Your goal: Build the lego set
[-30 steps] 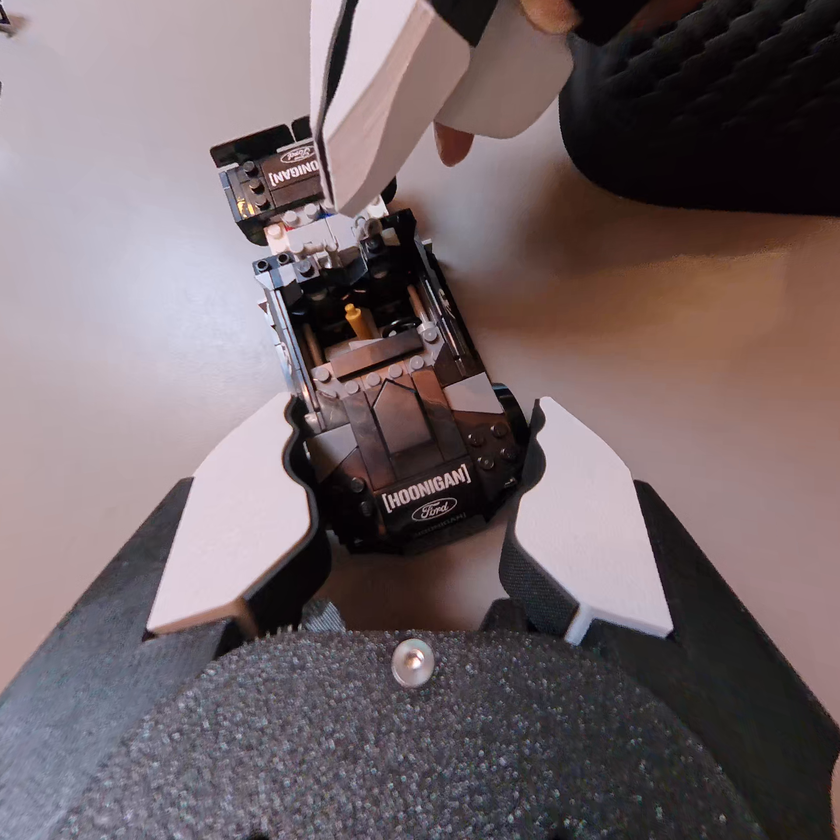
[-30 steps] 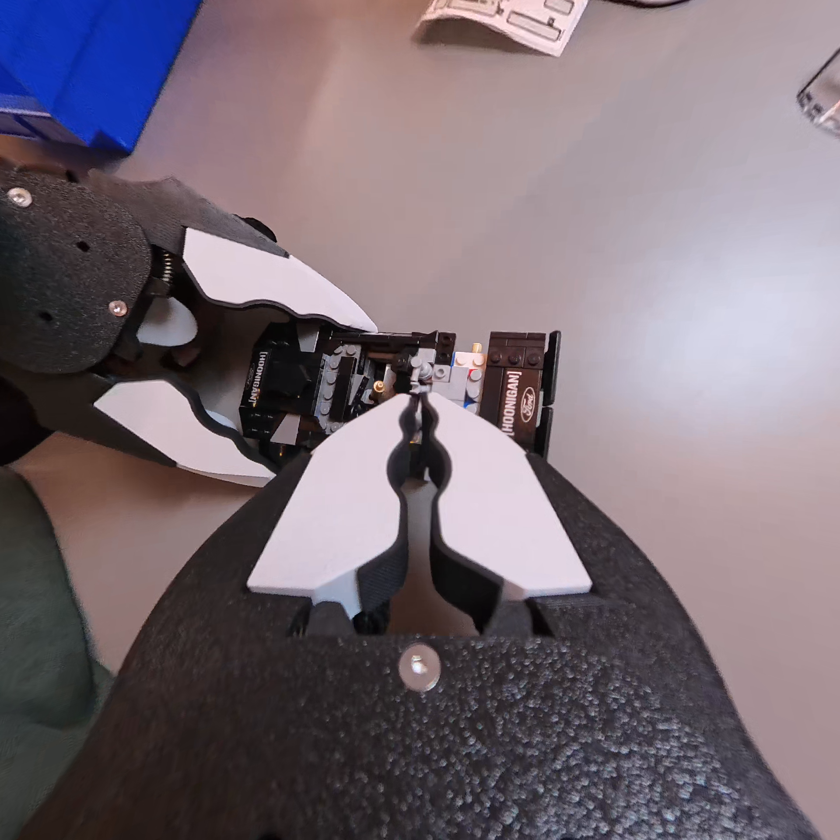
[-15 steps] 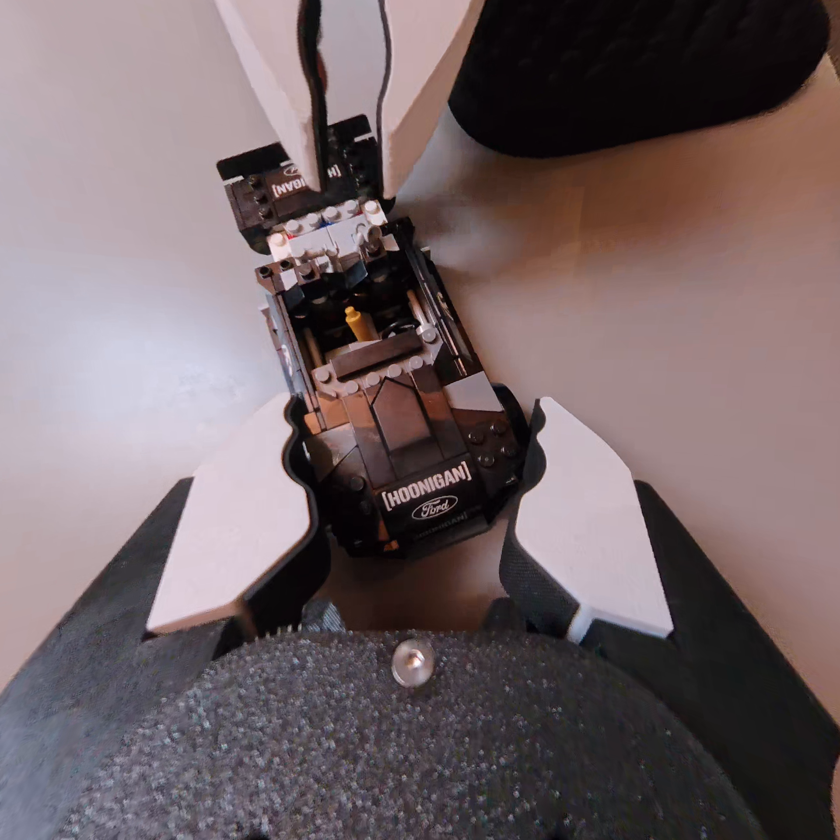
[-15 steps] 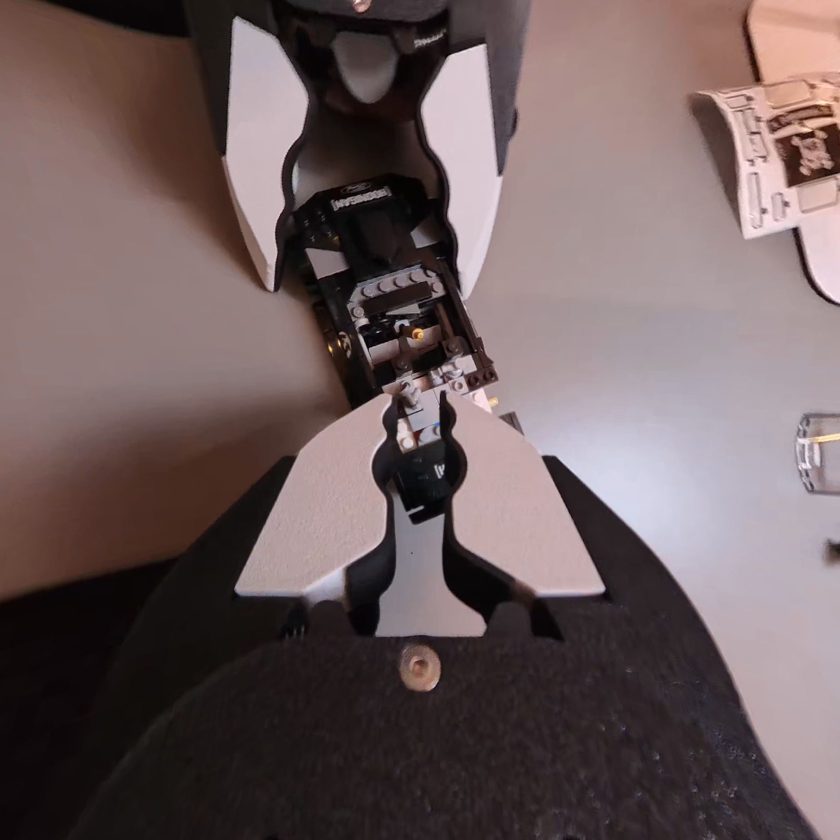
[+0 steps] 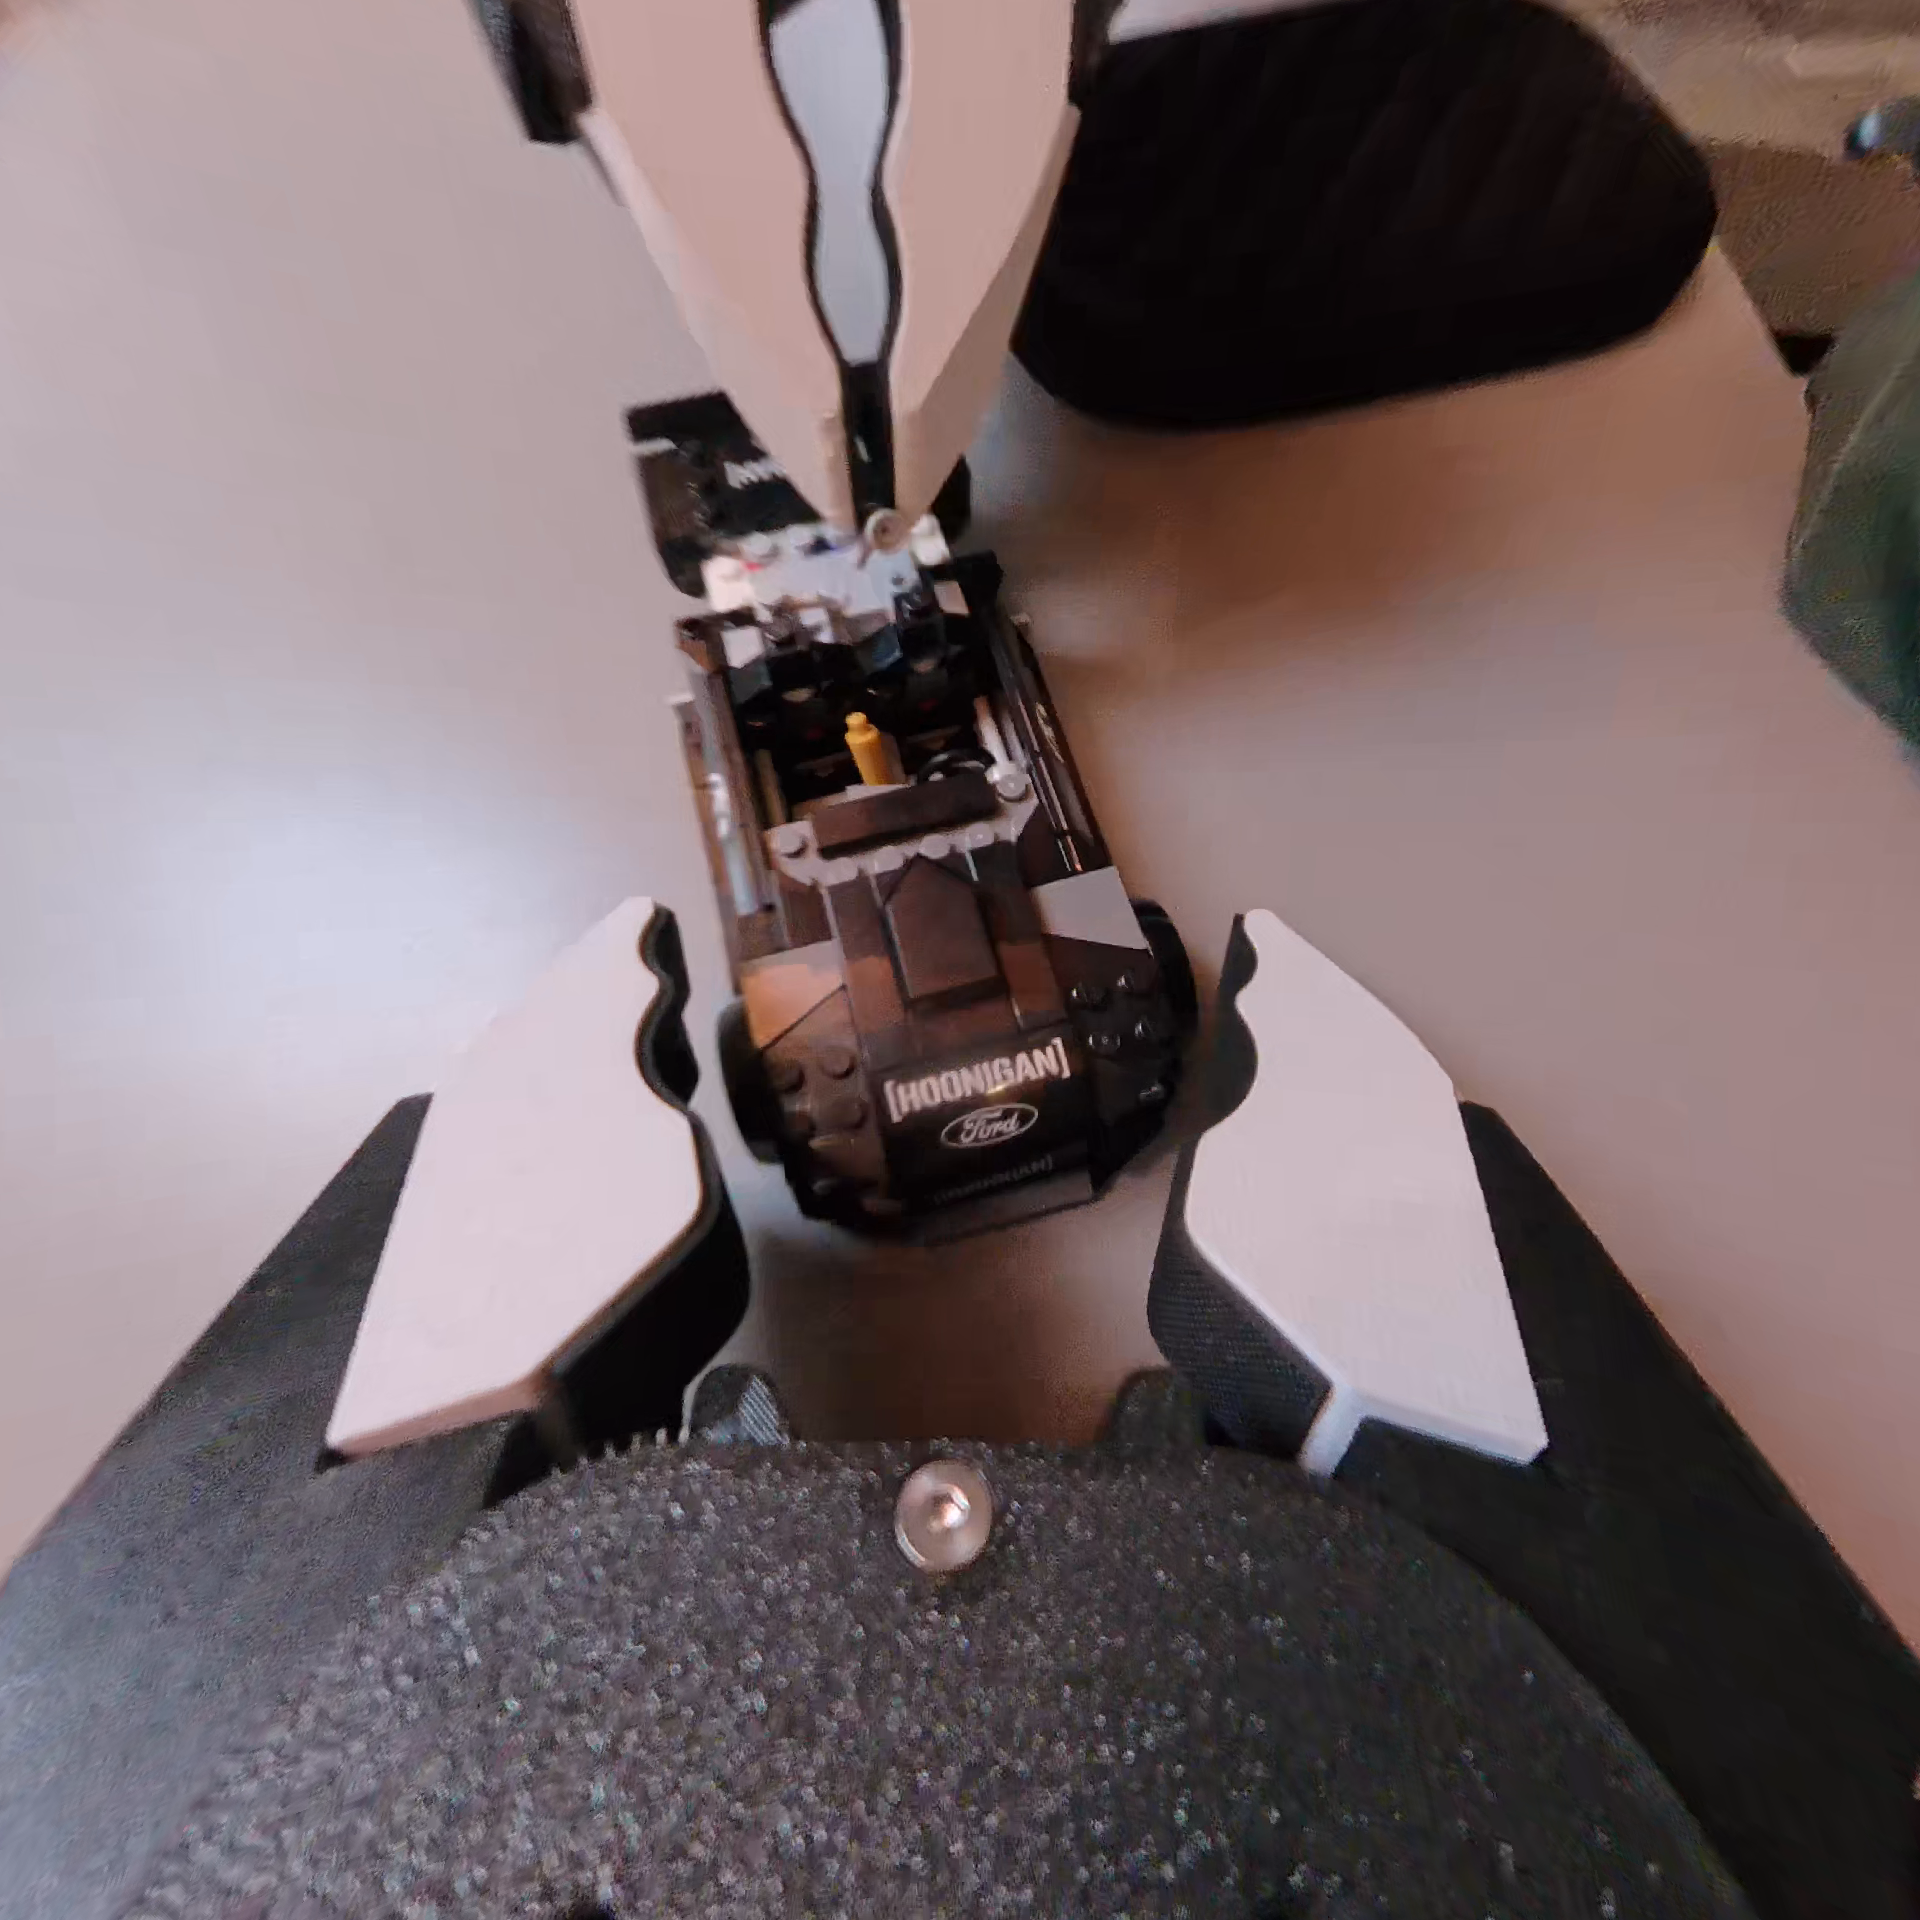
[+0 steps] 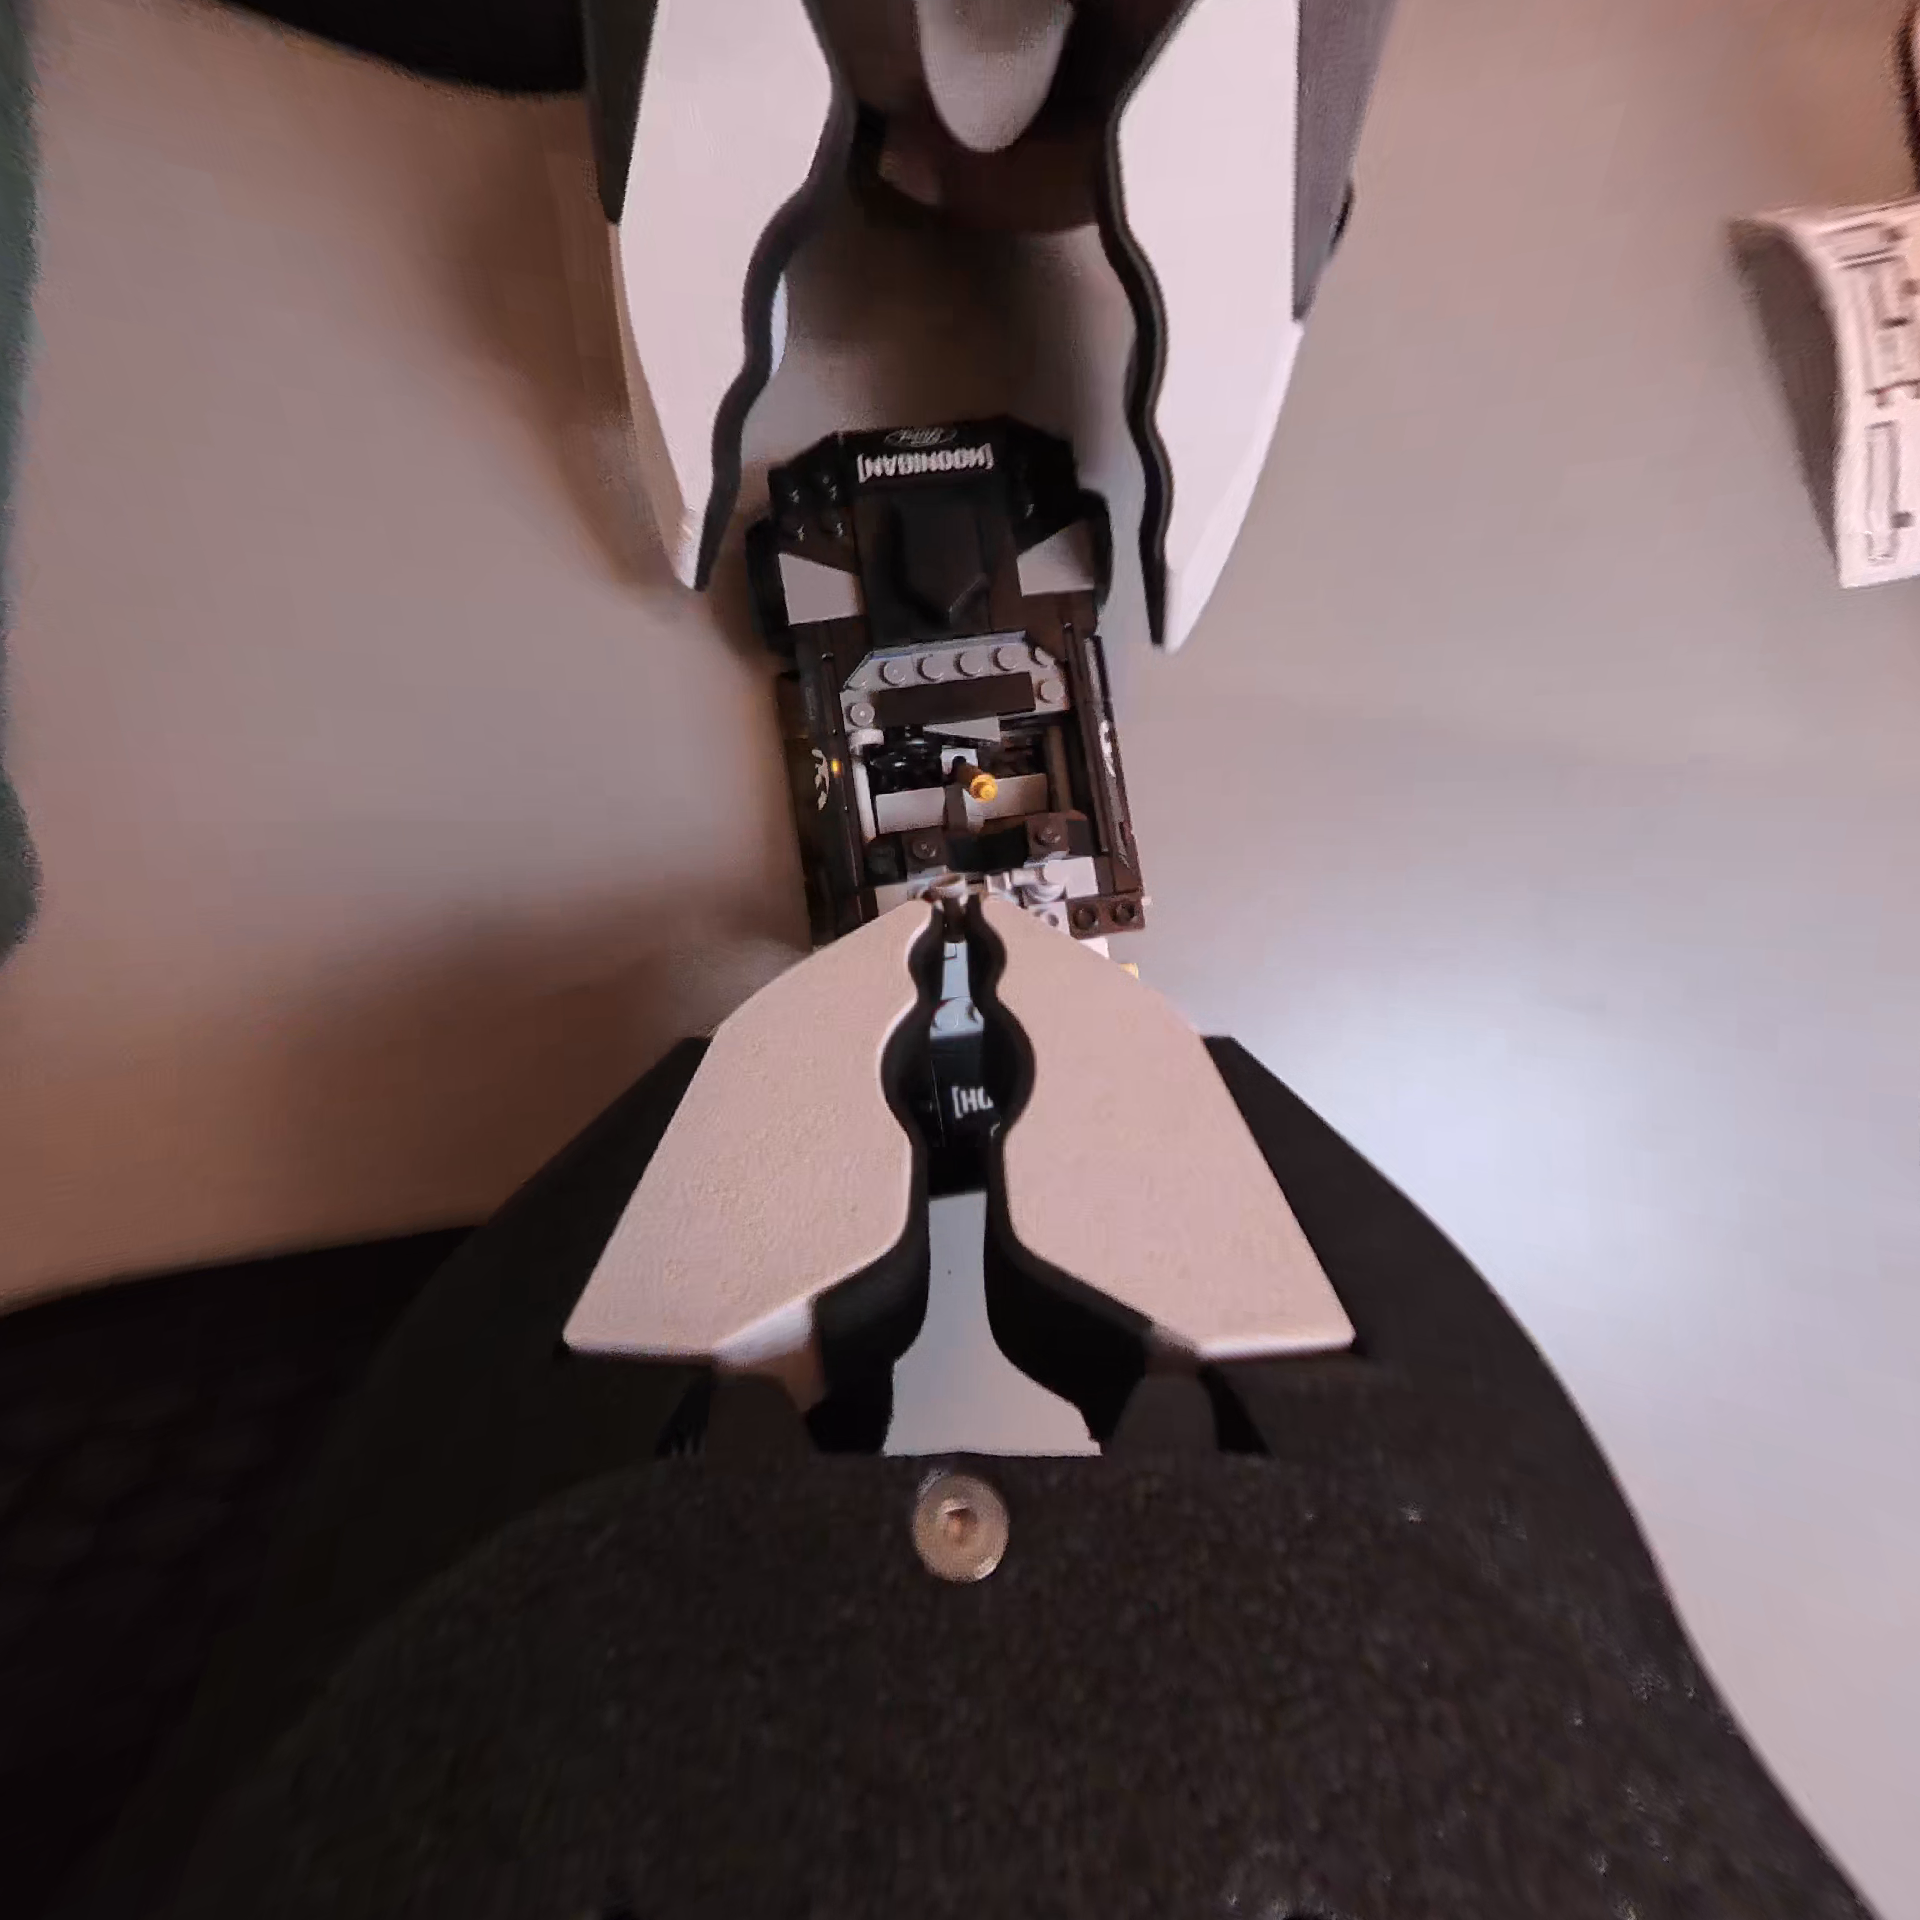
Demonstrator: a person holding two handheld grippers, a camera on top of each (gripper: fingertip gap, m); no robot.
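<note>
Left fingers (image 5: 655, 1039) spread astride lego car (image 5: 935, 935); right fingers (image 6: 831, 1091) pinch small grey piece (image 6: 948, 889) (paper sheet (image 6: 1860, 395) only in right view).

One partly built black lego car (image 5: 914, 935) sits at centre. Two grippers: the left gripper (image 5: 951, 997) at 6 o'clock, the right gripper (image 5: 868, 499) at 12. One printed paper sheet (image 6: 1860, 395) at 2 o'clock in the right wrist view.
</note>
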